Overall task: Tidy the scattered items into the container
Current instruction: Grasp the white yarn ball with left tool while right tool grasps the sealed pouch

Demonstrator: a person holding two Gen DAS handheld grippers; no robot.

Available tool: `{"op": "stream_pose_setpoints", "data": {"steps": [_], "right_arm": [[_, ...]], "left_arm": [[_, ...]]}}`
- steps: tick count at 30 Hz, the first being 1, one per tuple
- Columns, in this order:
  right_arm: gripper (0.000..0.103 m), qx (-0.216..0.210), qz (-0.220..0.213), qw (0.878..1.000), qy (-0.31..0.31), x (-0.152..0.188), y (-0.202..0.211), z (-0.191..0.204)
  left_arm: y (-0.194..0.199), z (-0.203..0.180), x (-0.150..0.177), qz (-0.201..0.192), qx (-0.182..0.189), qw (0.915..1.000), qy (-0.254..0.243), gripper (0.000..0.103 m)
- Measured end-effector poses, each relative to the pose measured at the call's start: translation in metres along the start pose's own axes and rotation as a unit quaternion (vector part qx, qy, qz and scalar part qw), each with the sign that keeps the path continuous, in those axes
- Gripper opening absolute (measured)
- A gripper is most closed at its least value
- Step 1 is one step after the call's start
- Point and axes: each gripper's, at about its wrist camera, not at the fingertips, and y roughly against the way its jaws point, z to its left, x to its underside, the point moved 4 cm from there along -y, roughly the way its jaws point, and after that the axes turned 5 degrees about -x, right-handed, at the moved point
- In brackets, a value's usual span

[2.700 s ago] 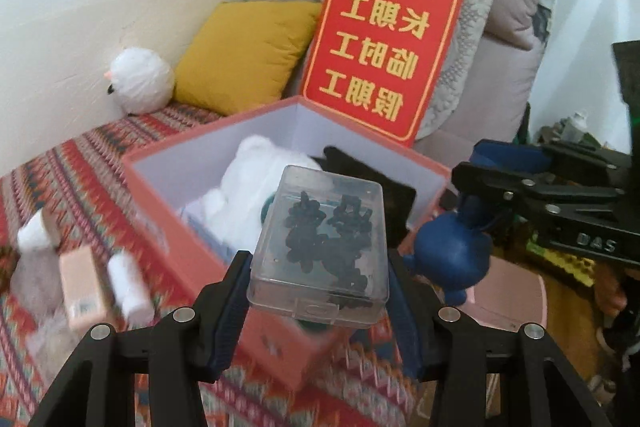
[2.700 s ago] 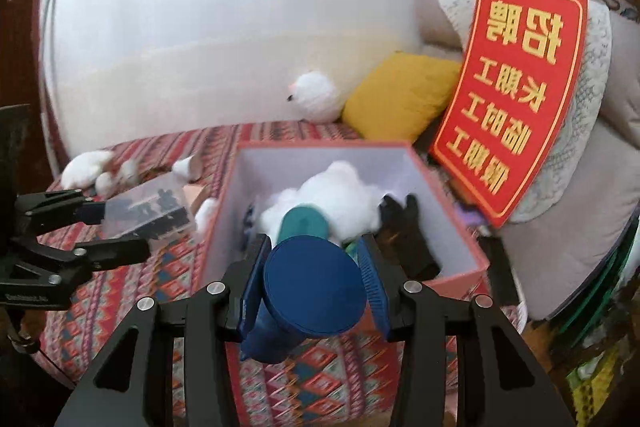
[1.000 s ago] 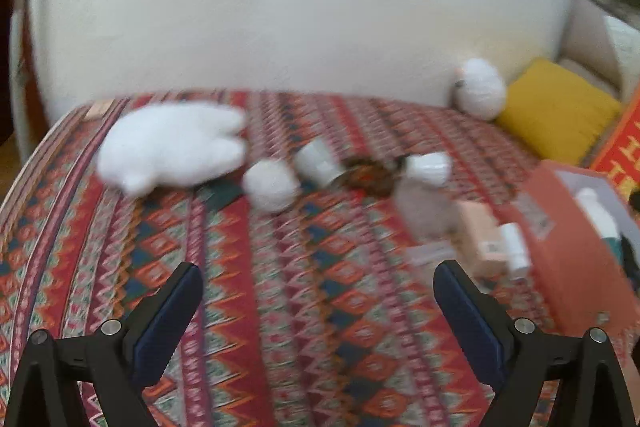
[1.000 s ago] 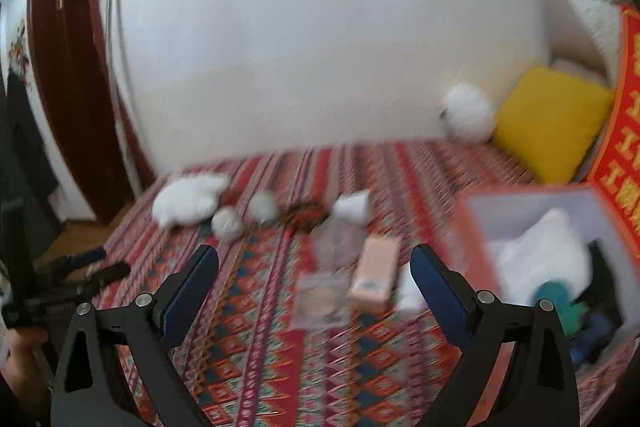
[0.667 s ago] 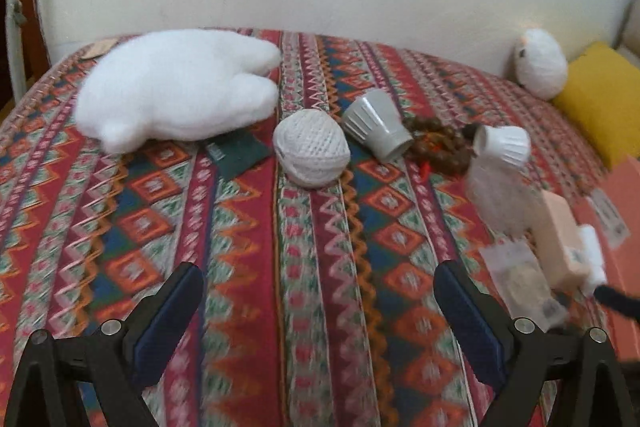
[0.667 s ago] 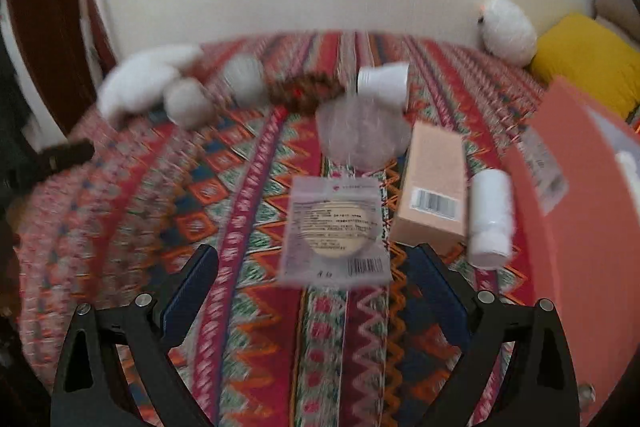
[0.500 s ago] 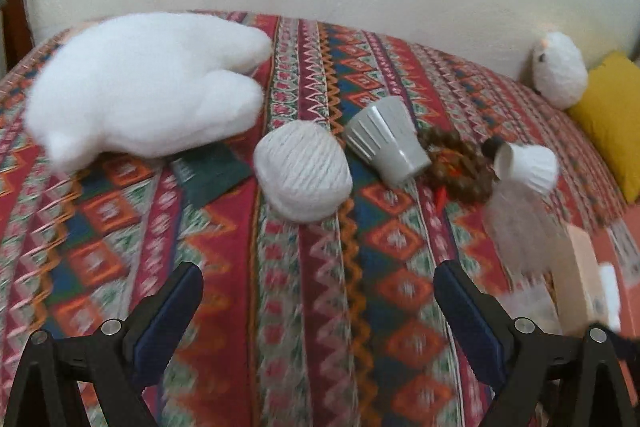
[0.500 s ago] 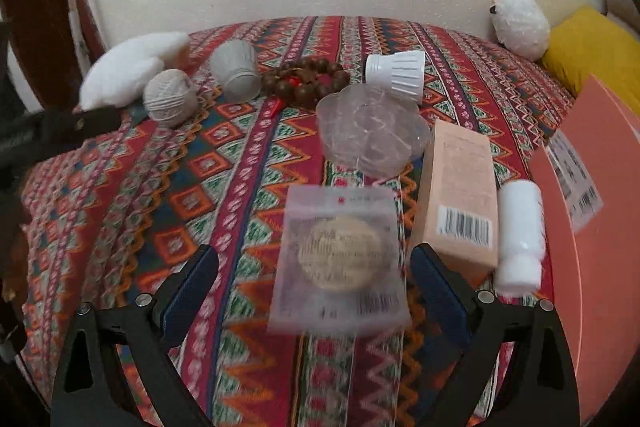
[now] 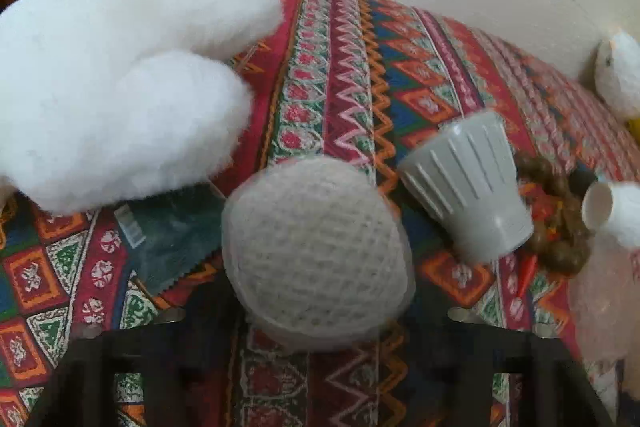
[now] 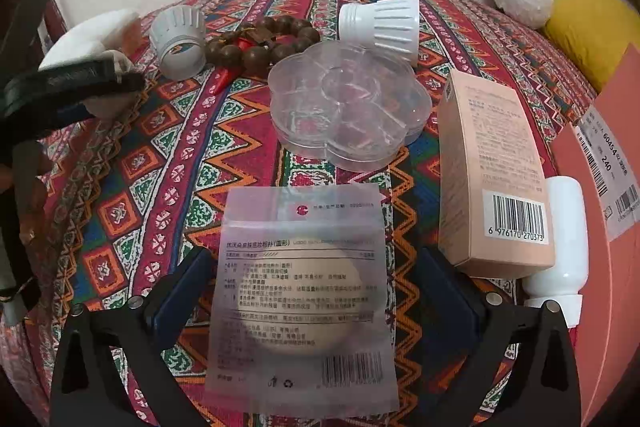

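In the left wrist view a cream ball of twine (image 9: 316, 247) lies on the patterned cloth, between the blurred dark fingers of my left gripper (image 9: 320, 299). The jaws stand apart, close to the ball's sides. In the right wrist view a clear sachet with a round powder puff (image 10: 304, 291) lies flat between the blue pads of my open right gripper (image 10: 316, 283), not pinched. The salmon-pink container (image 10: 612, 227) shows at the right edge. The left gripper (image 10: 76, 83) appears at the far left over the twine.
A white plush (image 9: 120, 87), green swatch (image 9: 172, 239), grey ribbed cup (image 9: 468, 191), bead bracelet (image 10: 260, 43), white cup (image 10: 384, 23), clear flower-shaped box (image 10: 348, 107), pink carton (image 10: 496, 171) and white bottle (image 10: 560, 239) lie scattered. A yellow cushion (image 10: 592, 27) sits far right.
Both grippers let go of the clear case and blue object at the box and swung to the scattered items. The left has closed in around the twine ball, the right lowered over the sachet.
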Motion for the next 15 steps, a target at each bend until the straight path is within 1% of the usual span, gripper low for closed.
{"op": "stream_pose_setpoints", "data": {"steps": [1,2,3,5,9,11,15], "right_arm": [[0.085,0.001,-0.001,1.0,-0.004,-0.001,0.002,-0.001],[0.069,0.0,-0.001,1.0,-0.008,-0.002,0.005,-0.002],[0.062,-0.006,0.001,1.0,-0.012,-0.002,0.008,-0.002],[0.056,-0.029,0.005,0.999,-0.027,-0.002,0.014,-0.004],[0.053,-0.053,0.004,0.998,-0.039,0.004,0.027,-0.003],[0.051,-0.06,0.001,0.997,-0.037,0.008,0.034,0.0],[0.049,-0.072,-0.008,0.997,-0.014,0.023,0.058,0.021]], "left_arm": [[0.004,0.001,0.003,-0.004,0.004,1.0,0.0,0.059],[0.008,0.002,0.006,-0.007,0.008,0.9999,0.0,0.059],[0.015,0.004,0.01,-0.01,0.013,0.9999,0.001,0.059],[0.028,0.007,0.017,-0.016,0.017,0.9997,-0.004,0.059],[0.075,0.017,0.035,-0.044,0.023,0.9986,-0.016,0.059],[0.093,0.02,0.045,-0.049,0.029,0.9982,-0.018,0.059],[0.126,0.028,0.067,-0.053,0.048,0.9973,-0.018,0.059]]}}
